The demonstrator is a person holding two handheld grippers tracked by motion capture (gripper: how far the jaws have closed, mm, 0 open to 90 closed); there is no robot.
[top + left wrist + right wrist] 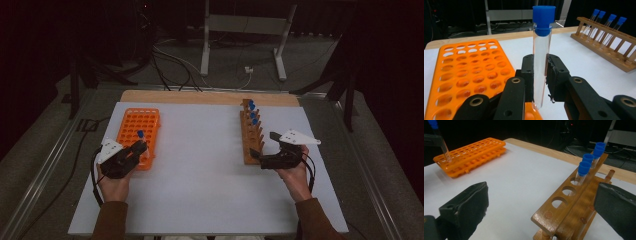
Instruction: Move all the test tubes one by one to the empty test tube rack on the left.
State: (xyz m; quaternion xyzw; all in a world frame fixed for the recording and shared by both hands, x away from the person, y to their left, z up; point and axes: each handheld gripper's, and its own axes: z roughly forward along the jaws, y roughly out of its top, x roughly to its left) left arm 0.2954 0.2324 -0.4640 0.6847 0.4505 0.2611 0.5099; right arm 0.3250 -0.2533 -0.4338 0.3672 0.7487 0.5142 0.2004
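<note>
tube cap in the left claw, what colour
Blue cap, clearest in the left gripper view.

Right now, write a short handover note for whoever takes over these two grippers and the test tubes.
Left gripper: shut on a blue-capped tube, upright, over the near end of the orange rack; whether its tip has entered a hole is unclear.
Right gripper: open, empty, jaws either side of the near end of the wooden rack.
Wooden rack: remaining capped tubes at the far end, near holes empty.
Done: one tube carried across.
Left: probably seat it in the orange rack, then move the rest.
</note>
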